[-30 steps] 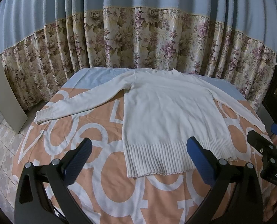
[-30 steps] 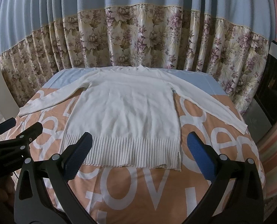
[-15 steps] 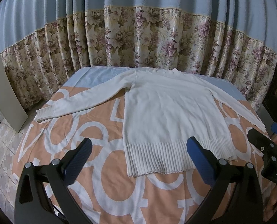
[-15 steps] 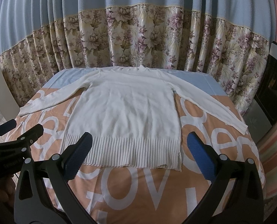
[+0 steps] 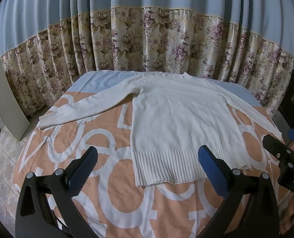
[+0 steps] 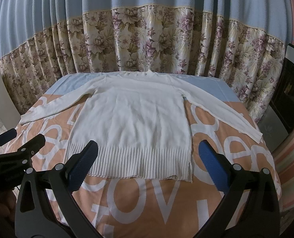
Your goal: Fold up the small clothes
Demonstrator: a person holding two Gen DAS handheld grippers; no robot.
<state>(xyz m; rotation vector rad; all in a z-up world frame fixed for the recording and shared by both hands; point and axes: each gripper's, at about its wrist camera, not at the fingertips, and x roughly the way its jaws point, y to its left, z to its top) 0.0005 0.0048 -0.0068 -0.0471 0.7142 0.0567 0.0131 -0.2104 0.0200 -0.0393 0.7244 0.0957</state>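
White sweater [image 5: 182, 123] spread flat mid-frame on the orange bedspread [image 5: 111, 194], sleeves out, left gripper [image 5: 147, 166] and right gripper [image 6: 147, 158] both gaping, empty, low in frame above the hem

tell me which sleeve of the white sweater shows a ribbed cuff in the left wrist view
The left sleeve of the white knit sweater: its ribbed cuff lies in plain view, while the right sleeve shows no ribbing at its end.

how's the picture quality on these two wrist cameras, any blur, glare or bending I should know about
Left wrist view: sharp on the sweater, dim indoor light, dark rounded corners, curtain top bowed by the fisheye. Right wrist view: same bending and dark corners, shiny glare patches on the floral curtain, soft shadows only, sweater evenly lit, no motion blur.
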